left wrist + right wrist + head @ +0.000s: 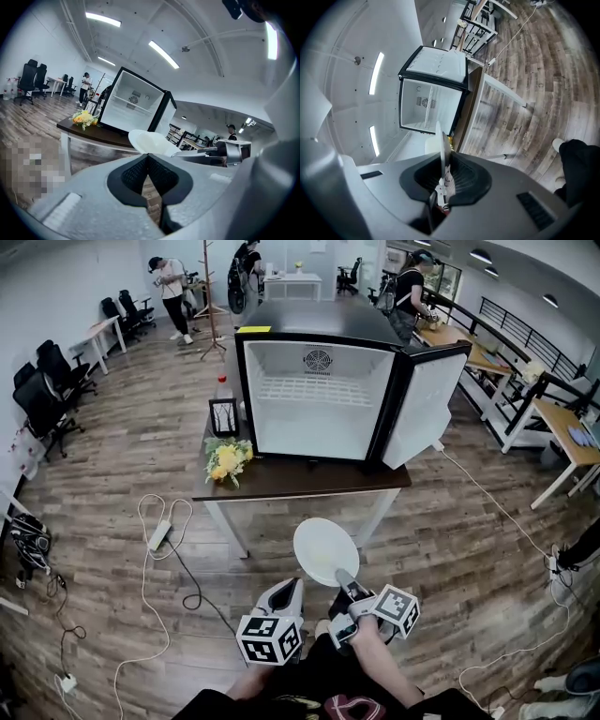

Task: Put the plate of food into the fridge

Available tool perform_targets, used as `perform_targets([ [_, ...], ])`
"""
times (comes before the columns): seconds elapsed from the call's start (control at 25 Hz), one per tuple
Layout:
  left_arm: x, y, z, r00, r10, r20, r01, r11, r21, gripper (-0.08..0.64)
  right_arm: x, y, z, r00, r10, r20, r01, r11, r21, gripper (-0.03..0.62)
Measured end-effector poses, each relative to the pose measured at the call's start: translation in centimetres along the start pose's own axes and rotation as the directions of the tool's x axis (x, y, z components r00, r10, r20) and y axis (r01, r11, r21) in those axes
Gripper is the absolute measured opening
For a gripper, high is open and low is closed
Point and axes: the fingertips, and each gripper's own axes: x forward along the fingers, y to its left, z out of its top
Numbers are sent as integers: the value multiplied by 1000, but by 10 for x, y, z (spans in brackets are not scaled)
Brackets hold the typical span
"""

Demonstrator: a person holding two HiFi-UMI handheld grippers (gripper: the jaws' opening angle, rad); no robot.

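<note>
Where the right tongs (345,579) pinch its rim, the plate (323,547) juts forward.

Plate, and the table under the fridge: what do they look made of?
Plate: white, smooth, thin-rimmed with a soft sheen; ceramic or melamine, cannot tell which. Table top: dark brown, matte, likely wood or laminate. Its legs: white, probably painted metal.

Long ceiling lights (164,54) give bright, even light with only faint shadows on the floor (141,446), and they glare white in both gripper views. All three views bow strongly toward dark, rounded edges. The near foreground of the gripper views is soft, and the fridge (317,395) interior shines pale.
</note>
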Motion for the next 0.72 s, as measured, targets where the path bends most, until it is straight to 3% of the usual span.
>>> perform_targets([
  [0.4,63,-8,26,996,80,33,-81,996,30,8,42,-1,55,998,22,-65,-22,1000,-1,46],
  [0.72,101,-28,38,993,101,56,-104,993,60,8,57,-3,90,994,24,-108,-26,999,-19,48],
])
